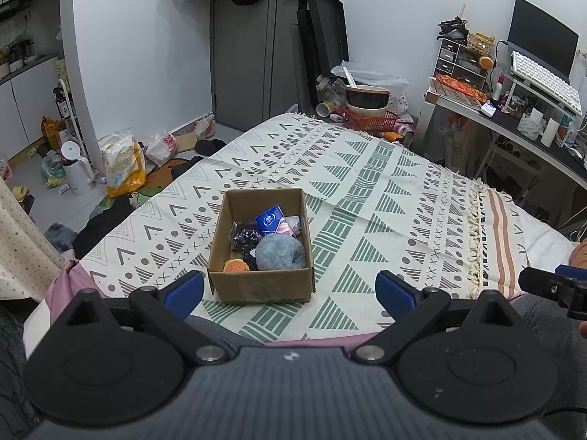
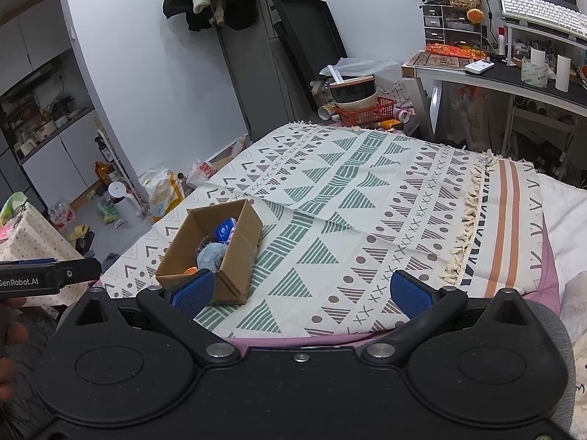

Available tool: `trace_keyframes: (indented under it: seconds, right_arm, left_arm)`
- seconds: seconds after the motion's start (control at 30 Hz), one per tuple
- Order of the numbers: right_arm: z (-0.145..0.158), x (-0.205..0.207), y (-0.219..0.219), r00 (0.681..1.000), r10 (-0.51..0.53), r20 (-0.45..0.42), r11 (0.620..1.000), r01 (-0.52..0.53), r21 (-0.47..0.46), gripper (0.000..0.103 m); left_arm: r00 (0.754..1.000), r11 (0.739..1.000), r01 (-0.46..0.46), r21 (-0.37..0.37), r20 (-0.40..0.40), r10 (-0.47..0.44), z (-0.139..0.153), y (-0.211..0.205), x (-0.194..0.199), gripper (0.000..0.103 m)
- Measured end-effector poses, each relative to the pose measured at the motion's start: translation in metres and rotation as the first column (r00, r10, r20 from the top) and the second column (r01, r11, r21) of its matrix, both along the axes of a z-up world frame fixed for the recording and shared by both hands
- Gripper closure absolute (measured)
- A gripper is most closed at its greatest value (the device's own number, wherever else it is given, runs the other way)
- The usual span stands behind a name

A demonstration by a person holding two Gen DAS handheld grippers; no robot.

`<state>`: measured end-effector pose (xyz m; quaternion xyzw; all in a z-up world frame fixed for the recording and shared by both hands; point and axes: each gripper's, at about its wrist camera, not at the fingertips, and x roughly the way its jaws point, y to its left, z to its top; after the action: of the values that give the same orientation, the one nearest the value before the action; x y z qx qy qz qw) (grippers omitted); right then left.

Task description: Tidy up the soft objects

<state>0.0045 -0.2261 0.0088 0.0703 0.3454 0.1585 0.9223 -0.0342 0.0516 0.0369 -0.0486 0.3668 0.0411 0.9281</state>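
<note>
Fingers (image 1: 183, 289) of both grippers spread wide; cardboard box (image 1: 262, 293) just beyond, untouched

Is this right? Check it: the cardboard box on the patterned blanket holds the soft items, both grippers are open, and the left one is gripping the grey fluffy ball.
Not quite. The left gripper grips nothing: the left wrist view shows its jaws spread wide and empty short of the cardboard box, with the grey fluffy ball lying inside the box. The rest holds: the box sits on the patterned blanket, and the right gripper is open too.
</note>
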Motion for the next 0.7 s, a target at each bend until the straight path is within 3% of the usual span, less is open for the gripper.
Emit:
trace_keyframes:
  seconds: [0.7]
  right_arm:
    - [0.0023,0.0005,-0.0014,1.0,0.001,0.0,1.0,-0.001,-0.004,0.0]
  left_arm:
    - [1.0,1.0,-0.002,-0.004,-0.003,0.002,0.001,0.0003,0.0005,0.004]
